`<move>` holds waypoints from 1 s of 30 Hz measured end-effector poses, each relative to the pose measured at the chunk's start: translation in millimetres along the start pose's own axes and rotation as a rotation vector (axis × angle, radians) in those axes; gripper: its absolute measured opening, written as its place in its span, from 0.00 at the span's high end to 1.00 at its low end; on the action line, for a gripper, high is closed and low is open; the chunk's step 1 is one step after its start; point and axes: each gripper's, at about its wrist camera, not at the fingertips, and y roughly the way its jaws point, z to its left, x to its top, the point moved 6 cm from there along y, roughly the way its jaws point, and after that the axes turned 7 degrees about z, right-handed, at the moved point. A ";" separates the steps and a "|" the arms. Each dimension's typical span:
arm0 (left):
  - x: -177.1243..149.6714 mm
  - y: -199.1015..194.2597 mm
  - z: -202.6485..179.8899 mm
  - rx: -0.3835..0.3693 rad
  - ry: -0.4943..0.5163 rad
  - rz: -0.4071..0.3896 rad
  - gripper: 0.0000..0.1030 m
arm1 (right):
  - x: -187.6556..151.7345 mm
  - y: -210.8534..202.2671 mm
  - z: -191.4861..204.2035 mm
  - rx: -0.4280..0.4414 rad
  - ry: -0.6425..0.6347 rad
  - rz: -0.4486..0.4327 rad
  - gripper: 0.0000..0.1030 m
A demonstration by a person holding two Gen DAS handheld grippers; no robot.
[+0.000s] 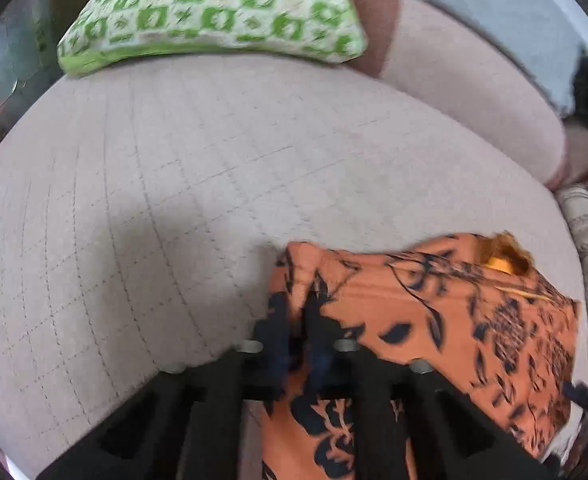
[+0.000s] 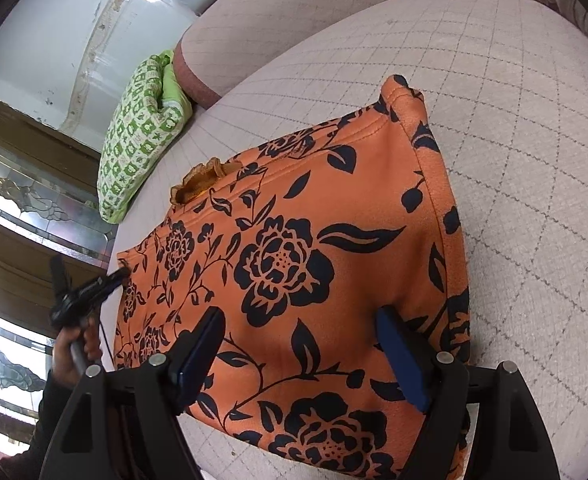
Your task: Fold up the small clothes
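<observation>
On the quilted pale-pink sofa seat [image 2: 514,184] lies the orange floral garment [image 2: 306,264], spread flat in a roughly rectangular fold. No container appears in either view.

Right wrist view, left to right: a green patterned cushion [image 2: 137,140] leans at the far left end of the seat against the backrest [image 2: 277,16]. Below it, the left gripper [image 2: 119,274] meets the garment's left corner, with the person's hand [image 2: 69,354] on its handle. The garment's long axis runs from that near-left corner toward the far right, where one bunched corner stands slightly raised. A ruffled orange trim [image 2: 201,178] protrudes from the far edge. The right gripper [image 2: 306,334] sits above the near part of the garment with its fingers spread wide, fabric visible between them but not clamped.

Left wrist view: the left gripper [image 1: 296,312] has its fingers drawn close together, pinching a fold of the garment [image 1: 446,320], which extends rightward across the seat.
</observation>
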 end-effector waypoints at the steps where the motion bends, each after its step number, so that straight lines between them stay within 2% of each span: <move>1: 1.2 14.9 9.5 -0.008 -0.058 0.034 0.94 | 0.2 0.4 0.0 -0.001 -0.002 0.003 0.22; 3: 3.8 17.9 12.6 -0.039 -0.088 0.016 0.94 | 0.0 1.3 1.3 -0.009 -0.007 0.008 0.22; 7: -0.4 -1.6 -0.3 0.003 -0.013 -0.027 0.90 | 0.7 -0.7 4.4 -0.030 -0.017 0.022 0.21; 9: -8.7 -23.0 -8.1 0.008 0.035 -0.077 0.75 | 4.2 -9.7 8.9 -0.023 -0.002 0.006 0.21; 10: -16.2 -37.7 -14.2 0.020 0.066 -0.114 0.61 | 8.9 -18.3 13.3 -0.008 -0.005 -0.024 0.21; 11: -22.2 -47.9 -18.2 0.022 0.083 -0.143 0.54 | 13.2 -23.7 15.7 -0.004 -0.010 -0.044 0.21; 14: -55.5 -64.5 -38.0 -0.002 0.172 -0.171 0.53 | 37.7 -30.3 18.7 0.020 -0.001 -0.069 0.21; 17: -88.3 -54.4 -47.3 -0.013 0.210 -0.120 0.53 | 73.2 -17.1 12.8 0.111 0.042 -0.063 0.21; 20: -111.1 -21.6 -50.6 0.019 0.221 -0.054 0.52 | 106.0 15.7 -30.4 0.077 0.155 -0.061 0.21; 22: -114.3 -20.5 -55.0 0.060 0.263 -0.104 0.52 | 116.4 17.6 -53.5 0.234 0.303 -0.122 0.21; 24: -113.7 -27.9 -58.2 0.054 0.255 -0.102 0.52 | 114.2 4.4 -52.4 0.284 0.364 -0.160 0.21; 27: -110.8 -41.9 -58.7 0.050 0.254 -0.120 0.52 | 93.6 -19.1 -28.8 0.232 0.263 -0.172 0.21; 30: -120.2 -58.8 -61.8 0.027 0.245 -0.147 0.48 | 46.6 -37.5 -13.1 0.209 0.228 -0.154 0.21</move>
